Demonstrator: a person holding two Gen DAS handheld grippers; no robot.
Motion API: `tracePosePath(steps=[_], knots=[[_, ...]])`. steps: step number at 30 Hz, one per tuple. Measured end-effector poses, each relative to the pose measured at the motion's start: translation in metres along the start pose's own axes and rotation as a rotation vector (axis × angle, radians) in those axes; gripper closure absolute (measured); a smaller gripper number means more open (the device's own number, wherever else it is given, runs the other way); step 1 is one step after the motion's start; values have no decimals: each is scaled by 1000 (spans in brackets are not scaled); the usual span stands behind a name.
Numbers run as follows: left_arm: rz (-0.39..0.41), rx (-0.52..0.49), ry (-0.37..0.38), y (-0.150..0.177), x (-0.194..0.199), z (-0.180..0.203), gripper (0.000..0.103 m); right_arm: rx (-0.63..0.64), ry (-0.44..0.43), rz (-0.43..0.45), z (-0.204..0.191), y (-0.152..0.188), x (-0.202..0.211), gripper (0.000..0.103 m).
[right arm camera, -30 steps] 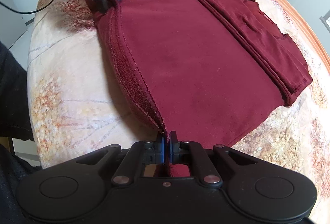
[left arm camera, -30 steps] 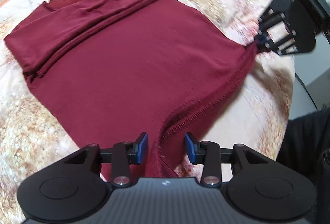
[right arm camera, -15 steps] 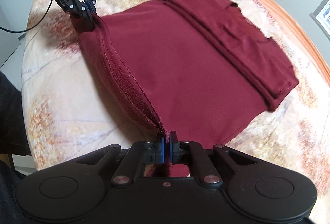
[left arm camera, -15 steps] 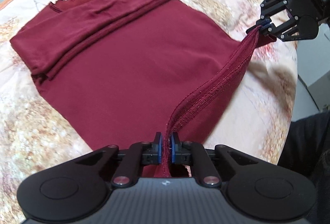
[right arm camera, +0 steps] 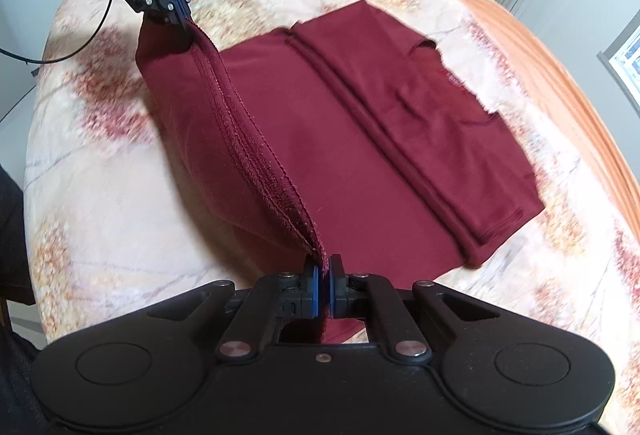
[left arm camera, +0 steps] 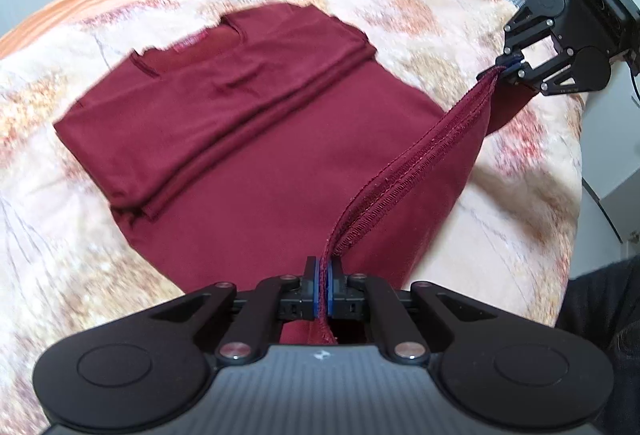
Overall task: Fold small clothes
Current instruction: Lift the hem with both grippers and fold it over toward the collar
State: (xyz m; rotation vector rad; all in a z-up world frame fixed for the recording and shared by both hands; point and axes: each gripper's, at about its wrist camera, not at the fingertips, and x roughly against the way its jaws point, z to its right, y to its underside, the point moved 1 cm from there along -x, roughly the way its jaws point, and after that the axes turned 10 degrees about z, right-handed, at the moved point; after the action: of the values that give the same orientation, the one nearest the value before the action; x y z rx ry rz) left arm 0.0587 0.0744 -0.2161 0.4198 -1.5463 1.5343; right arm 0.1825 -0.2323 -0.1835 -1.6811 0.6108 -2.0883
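Maroon knit top [left arm camera: 248, 139], ribbed stitched hem [left arm camera: 400, 175] raised taut; left gripper [left arm camera: 323, 275] and right gripper [right arm camera: 323, 277] each clamped on hem corner. Marbled bedspread [left arm camera: 500, 219], blurred.

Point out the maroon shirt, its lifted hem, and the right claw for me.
maroon shirt [left arm camera: 248, 163]: left wrist view, flat middle of the body.
lifted hem [left arm camera: 404, 175]: left wrist view, stitched edge stretched between both claws.
right claw [right arm camera: 323, 283]: right wrist view, between its fingertips, clamped on the hem corner.

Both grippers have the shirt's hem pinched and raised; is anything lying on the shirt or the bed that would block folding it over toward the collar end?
Nothing visible. The dark red shirt lies bare on the patterned bedspread.
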Motion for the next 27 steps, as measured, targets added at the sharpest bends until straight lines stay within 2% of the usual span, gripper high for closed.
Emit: tracePosePath(steps=[5, 15, 27], knots=[[37, -14, -25, -23, 10, -16, 101, 20, 22, 21, 19, -13, 3, 99], [54, -71, -72, -63, 10, -41, 101, 76, 34, 37, 58, -38, -6, 99], [76, -46, -129, -100, -8, -89, 101, 120, 33, 22, 118, -66, -37, 99]])
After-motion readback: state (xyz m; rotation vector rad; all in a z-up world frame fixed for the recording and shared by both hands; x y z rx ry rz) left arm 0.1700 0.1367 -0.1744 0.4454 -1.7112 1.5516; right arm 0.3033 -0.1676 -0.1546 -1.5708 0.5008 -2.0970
